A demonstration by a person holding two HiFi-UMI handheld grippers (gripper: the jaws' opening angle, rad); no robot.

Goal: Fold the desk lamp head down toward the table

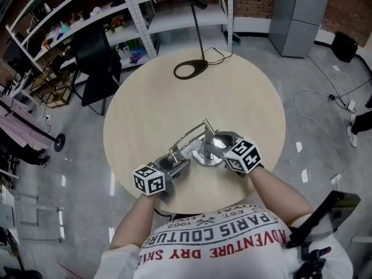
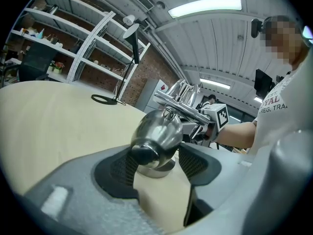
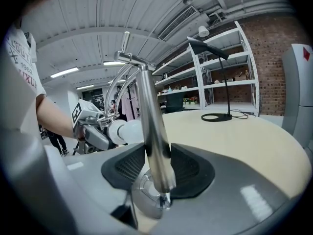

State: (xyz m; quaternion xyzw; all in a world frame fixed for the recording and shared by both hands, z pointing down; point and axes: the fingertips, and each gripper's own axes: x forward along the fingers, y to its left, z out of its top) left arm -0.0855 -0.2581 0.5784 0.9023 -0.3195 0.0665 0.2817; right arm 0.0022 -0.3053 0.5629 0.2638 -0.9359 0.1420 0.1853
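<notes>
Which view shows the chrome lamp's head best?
The left gripper view: the lamp head fills the centre, between the left gripper's pads. The head view shows it small, mostly hidden by that gripper. The right gripper view gives only a pale glimpse behind the post.

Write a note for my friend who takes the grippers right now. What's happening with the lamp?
Left gripper: shut on the head.
Right gripper: shut on the post, just above the base.
The lamp stands at the near edge of the table.
Done: the head is already low, close beside the base.
Left: probably ease the head down the last bit while steadying the post, then open both grippers.
</notes>
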